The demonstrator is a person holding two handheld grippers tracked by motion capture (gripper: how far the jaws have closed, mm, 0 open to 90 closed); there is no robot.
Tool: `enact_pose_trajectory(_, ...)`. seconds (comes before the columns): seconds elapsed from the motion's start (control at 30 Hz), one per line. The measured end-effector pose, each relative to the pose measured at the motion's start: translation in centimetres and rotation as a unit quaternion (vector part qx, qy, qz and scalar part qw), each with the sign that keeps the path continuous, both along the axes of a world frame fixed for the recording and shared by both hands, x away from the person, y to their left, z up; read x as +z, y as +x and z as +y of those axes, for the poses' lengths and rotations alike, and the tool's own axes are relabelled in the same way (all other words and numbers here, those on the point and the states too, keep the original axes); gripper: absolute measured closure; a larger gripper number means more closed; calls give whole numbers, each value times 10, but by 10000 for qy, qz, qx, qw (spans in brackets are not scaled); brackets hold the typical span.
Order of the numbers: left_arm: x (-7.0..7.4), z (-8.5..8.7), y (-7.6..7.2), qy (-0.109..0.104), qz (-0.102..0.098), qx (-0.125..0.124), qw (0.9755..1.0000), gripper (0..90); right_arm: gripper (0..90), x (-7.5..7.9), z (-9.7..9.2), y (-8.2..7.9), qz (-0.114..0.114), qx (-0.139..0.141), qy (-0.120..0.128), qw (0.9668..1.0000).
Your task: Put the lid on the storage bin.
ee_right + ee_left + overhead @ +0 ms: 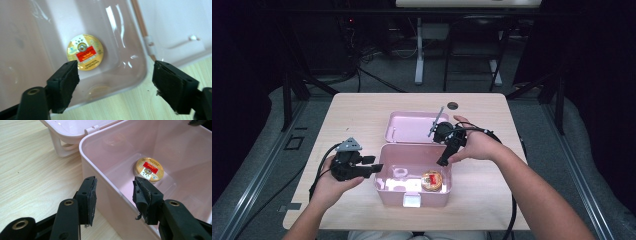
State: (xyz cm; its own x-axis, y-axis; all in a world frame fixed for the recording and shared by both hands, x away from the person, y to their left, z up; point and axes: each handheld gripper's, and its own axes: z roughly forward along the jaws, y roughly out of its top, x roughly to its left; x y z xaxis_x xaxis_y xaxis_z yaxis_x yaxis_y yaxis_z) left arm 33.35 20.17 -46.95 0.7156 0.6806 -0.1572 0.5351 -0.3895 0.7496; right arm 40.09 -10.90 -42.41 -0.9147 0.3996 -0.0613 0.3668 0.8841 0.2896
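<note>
An open pink plastic box point(389, 196) stands mid-table, its lid point(412, 127) folded back behind it. A round gold tin with a red label point(432, 180) lies flat on the box floor at the right. My left gripper point(376, 169) is open at the box's left wall. In the left gripper view its jaws point(115, 197) straddle the rim point(100, 173), with the tin point(149, 168) beyond. My right gripper point(445, 159) is open and points down over the box's back right corner. In the right gripper view, the tin point(85, 52) shows above the left jaw of the right gripper point(115, 85).
The light wooden table point(352, 115) has a small dark hole point(453, 105) near its far edge. A faint clear ring point(400, 172) lies on the left of the box floor. Dark floor, cables and desk legs lie beyond the table.
</note>
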Motion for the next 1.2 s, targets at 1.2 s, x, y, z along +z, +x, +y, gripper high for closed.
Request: enact_pose_trajectory(1.2, -3, -4, -3, 126, 92, -208, 9997, 600, 544, -5, -34, 47, -54, -2197, 783, 9724)
